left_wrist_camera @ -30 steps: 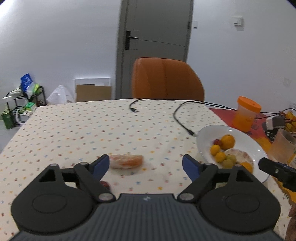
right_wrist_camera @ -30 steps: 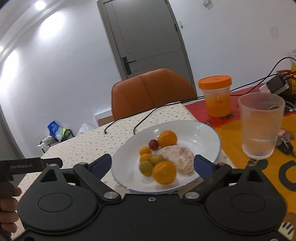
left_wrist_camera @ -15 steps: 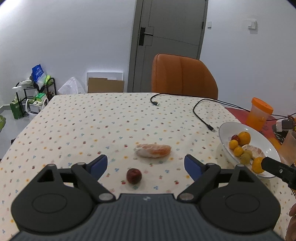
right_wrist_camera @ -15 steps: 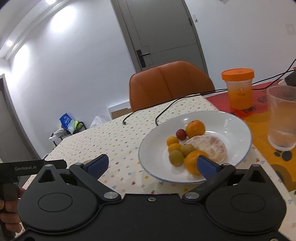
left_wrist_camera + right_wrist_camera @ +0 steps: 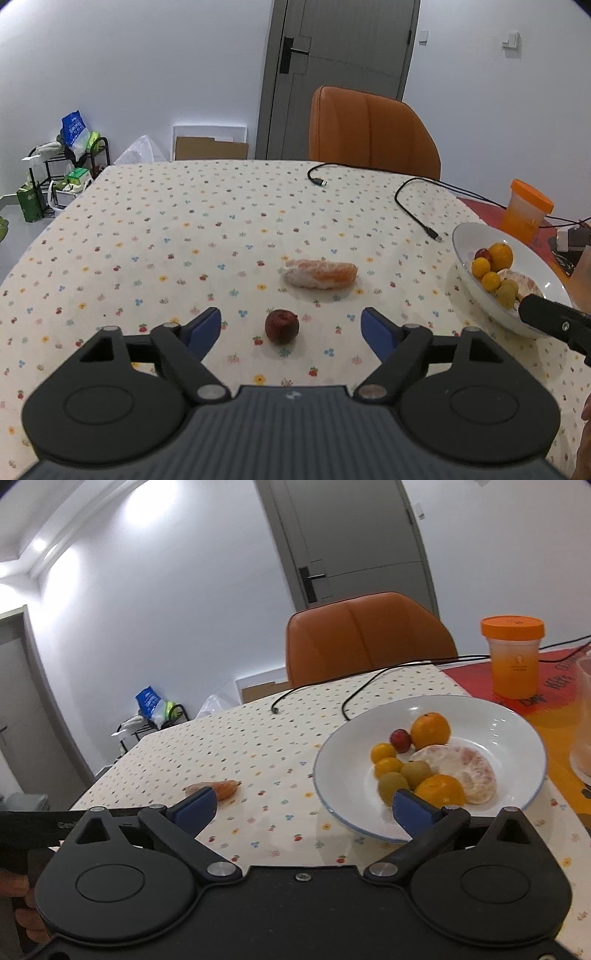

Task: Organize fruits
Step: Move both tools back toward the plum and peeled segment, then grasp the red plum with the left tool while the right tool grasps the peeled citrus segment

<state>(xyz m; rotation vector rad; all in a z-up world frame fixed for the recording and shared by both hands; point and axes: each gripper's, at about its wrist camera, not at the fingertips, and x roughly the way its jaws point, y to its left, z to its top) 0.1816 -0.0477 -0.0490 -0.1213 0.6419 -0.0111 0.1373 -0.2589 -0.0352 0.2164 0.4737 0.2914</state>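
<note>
— Left gripper? Right gripper?
— Both spread wide, gripping nothing.
— Fruit?
— Dark plum on tablecloth, between left fingers; peeled segment beyond; others on plate.

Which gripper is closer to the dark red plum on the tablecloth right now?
Left. The left gripper is open with the plum lying between its fingertips. The right gripper is off by the plate, open, and the plum is out of its view.
</note>
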